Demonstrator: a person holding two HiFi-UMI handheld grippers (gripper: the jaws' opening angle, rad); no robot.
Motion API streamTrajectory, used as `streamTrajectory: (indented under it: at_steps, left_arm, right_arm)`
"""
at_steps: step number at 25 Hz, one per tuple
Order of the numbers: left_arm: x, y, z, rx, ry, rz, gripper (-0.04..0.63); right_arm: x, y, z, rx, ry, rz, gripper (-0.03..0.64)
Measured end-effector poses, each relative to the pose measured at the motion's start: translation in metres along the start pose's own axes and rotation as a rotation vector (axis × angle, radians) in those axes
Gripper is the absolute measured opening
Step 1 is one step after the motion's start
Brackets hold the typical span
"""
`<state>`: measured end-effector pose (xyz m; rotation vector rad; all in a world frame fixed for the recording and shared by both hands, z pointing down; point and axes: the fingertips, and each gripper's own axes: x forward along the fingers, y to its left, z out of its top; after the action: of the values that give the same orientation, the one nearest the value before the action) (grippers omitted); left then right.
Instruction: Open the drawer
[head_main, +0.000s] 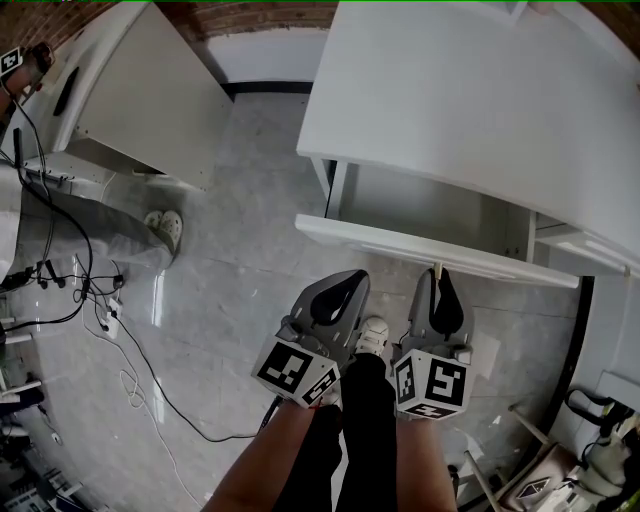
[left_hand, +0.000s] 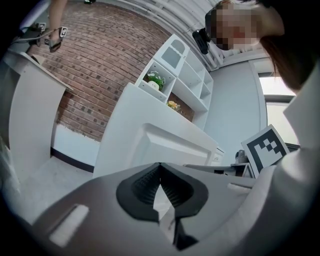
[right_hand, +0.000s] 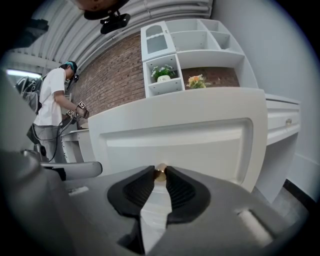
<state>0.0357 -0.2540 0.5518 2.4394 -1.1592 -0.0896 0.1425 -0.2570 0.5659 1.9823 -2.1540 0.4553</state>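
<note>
Drawer (head_main: 430, 252): centre right of the head view, already drawn partway out of the white desk (head_main: 480, 90), with its bare interior showing behind the front panel. I judge the task well begun, with more pull left only if full extension is wanted. Right gripper (head_main: 438, 272): jaws partly closed, pinching the small brass knob (right_hand: 160, 173) on the drawer front. Left gripper (head_main: 348, 280): lower centre, tips pressed together on nothing, near the drawer front.

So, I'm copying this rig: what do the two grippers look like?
The left gripper and right gripper match. Each has a smooth grey moulded shell, black ribbed pads lining the jaws, and a cube of black-and-white square markers at the rear. The forearms behind them are bare, with no sleeves.
</note>
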Motion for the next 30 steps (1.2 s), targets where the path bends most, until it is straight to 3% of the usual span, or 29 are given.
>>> streamTrajectory:
  at_steps: [30]
  left_arm:
    - [-0.067, -0.012, -0.01, 0.033, -0.002, 0.02, 0.003]
  right_arm:
    - [-0.072, 0.016, -0.03, -0.002, 0.007, -0.018, 0.072]
